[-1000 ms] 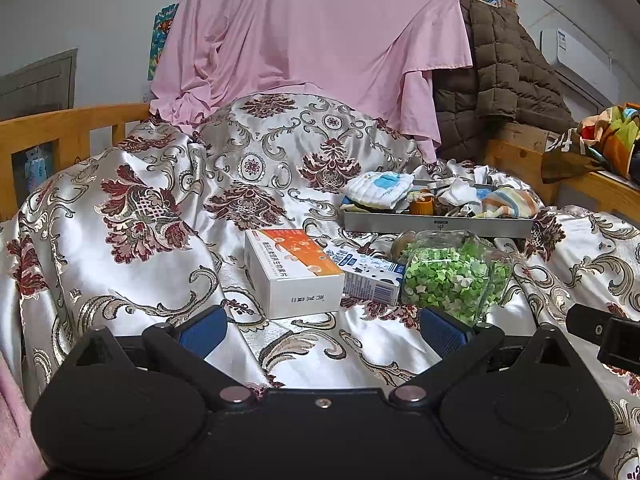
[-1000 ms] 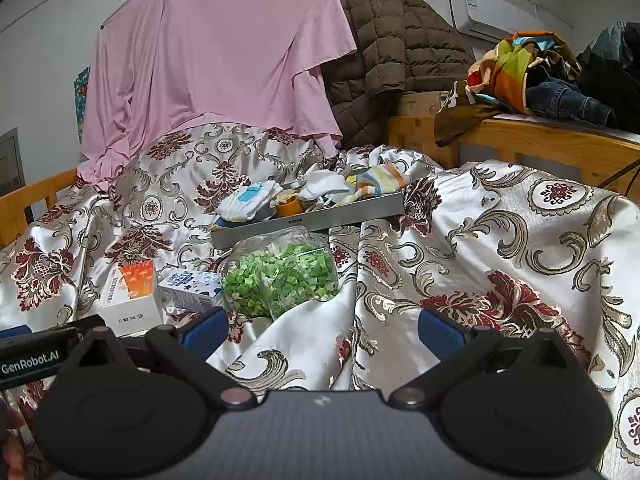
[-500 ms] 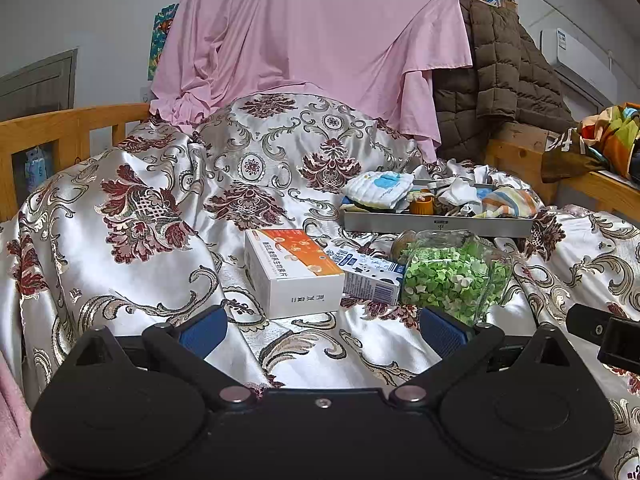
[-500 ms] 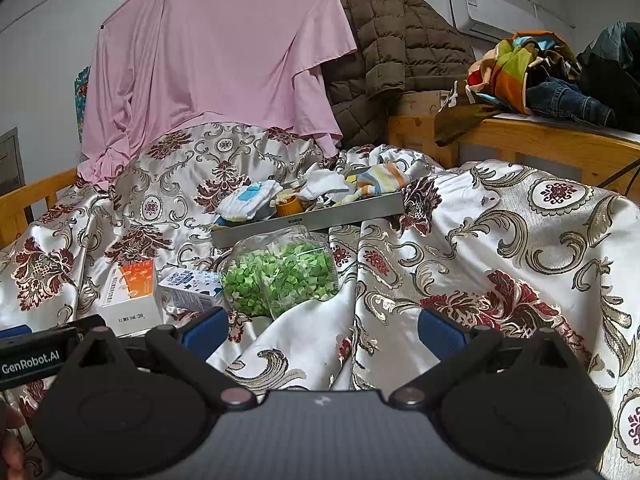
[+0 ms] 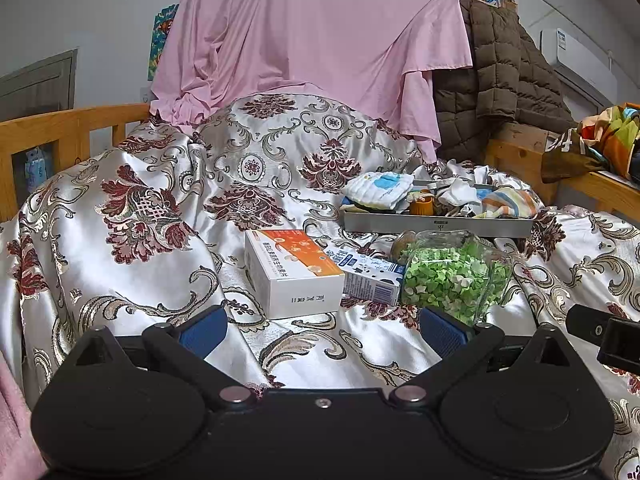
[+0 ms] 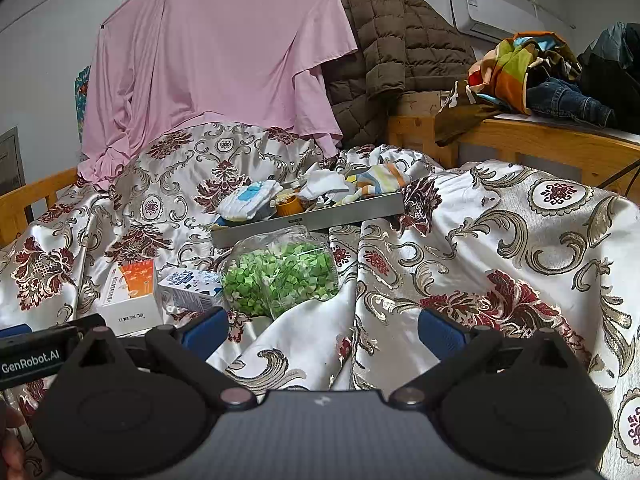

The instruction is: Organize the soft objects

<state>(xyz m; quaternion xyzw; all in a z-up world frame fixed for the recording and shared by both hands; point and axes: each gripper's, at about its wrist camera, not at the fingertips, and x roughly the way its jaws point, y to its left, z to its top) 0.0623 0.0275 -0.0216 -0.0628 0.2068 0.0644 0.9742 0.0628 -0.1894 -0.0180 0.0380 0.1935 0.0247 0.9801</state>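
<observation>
A grey metal tray (image 5: pixel 436 226) (image 6: pixel 312 222) lies on the satin bedspread and holds soft cloths: a white-and-blue folded cloth (image 5: pixel 380 190) (image 6: pixel 250 200), white socks (image 5: pixel 460 192) (image 6: pixel 324 182) and a striped cloth (image 5: pixel 508 204) (image 6: pixel 380 180). My left gripper (image 5: pixel 322 330) is open and empty, low over the bedspread in front of a white-and-orange box (image 5: pixel 294 272). My right gripper (image 6: pixel 322 332) is open and empty, in front of a clear jar of green paper stars (image 6: pixel 280 276) (image 5: pixel 452 276).
A small blue-and-white carton (image 5: pixel 368 276) (image 6: pixel 190 290) lies between box and jar. An orange cap (image 5: pixel 424 206) sits in the tray. Wooden bed rails (image 5: pixel 60 132) (image 6: pixel 540 140) bound both sides. Pink sheet (image 5: pixel 312 40) and brown jacket (image 6: pixel 392 56) hang behind.
</observation>
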